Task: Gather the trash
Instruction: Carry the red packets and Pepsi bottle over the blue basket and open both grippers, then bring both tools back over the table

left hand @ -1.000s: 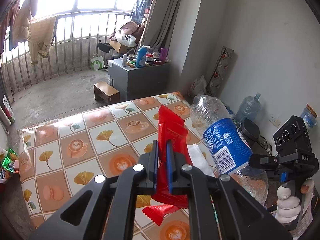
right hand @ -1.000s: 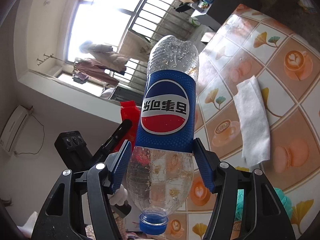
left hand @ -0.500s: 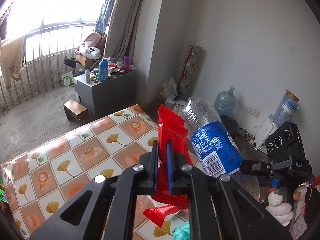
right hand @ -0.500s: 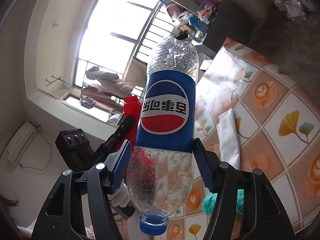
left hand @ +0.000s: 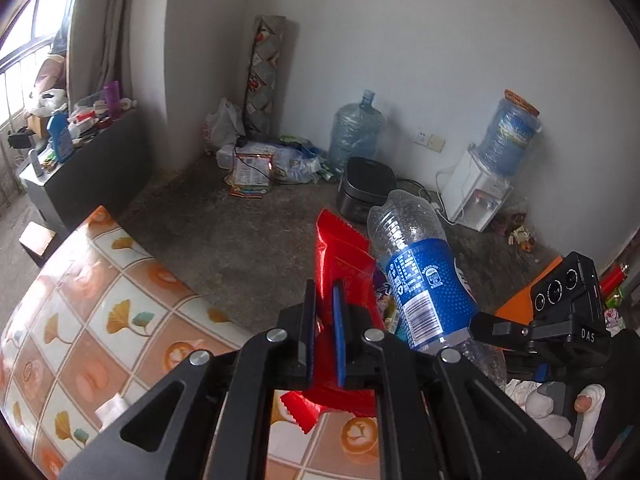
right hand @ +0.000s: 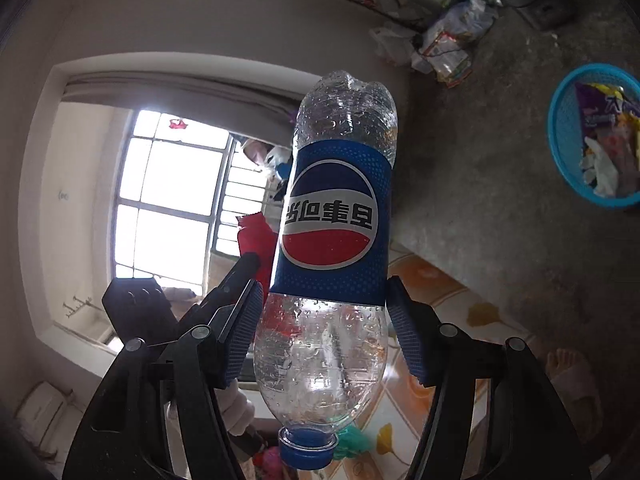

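Both hands are swinging their trash away from the table, toward the floor basket.
The left gripper [left hand: 323,330] is pinching a red wrapper [left hand: 344,268]; the right gripper [right hand: 324,336] is clamping the Pepsi bottle [right hand: 334,220], with the blue basket [right hand: 560,148] now appearing ahead to its right.

A: Where does the left wrist view look from?
B: From behind its own fingers [left hand: 322,332], angled down past the desk [left hand: 100,312] edge toward the floor and the water dispenser [left hand: 476,196].

A: And the right one?
B: From close behind the bottle [right hand: 336,216], rolled sideways, with the window [right hand: 168,196] beyond.

A: What do they share?
B: The bottle [left hand: 420,280], the red wrapper [right hand: 256,236] and the desk [right hand: 436,292].
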`<control>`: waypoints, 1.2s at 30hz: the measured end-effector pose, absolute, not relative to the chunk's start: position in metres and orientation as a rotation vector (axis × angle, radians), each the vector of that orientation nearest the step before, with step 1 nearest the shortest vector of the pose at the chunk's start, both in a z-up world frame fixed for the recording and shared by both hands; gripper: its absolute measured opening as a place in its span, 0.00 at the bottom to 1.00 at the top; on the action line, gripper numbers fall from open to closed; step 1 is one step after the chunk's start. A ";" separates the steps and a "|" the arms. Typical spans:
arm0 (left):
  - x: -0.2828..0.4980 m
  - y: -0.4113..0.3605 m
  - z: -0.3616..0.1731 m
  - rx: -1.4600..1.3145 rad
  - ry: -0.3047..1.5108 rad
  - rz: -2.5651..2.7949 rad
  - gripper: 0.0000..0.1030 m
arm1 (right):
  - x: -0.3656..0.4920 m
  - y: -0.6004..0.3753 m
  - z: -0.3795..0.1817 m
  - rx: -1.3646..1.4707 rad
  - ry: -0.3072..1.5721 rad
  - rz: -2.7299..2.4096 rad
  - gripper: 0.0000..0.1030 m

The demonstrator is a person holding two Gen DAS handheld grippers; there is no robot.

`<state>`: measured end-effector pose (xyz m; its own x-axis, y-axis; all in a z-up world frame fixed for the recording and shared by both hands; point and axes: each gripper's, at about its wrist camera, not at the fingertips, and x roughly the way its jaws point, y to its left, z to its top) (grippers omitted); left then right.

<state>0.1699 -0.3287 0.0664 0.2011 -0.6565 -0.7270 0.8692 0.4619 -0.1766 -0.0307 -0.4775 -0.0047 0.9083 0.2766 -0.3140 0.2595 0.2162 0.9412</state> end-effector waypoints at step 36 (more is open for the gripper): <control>0.176 -0.428 0.026 0.255 0.896 -1.184 0.66 | -0.086 -0.581 -0.123 1.563 0.429 -0.544 0.63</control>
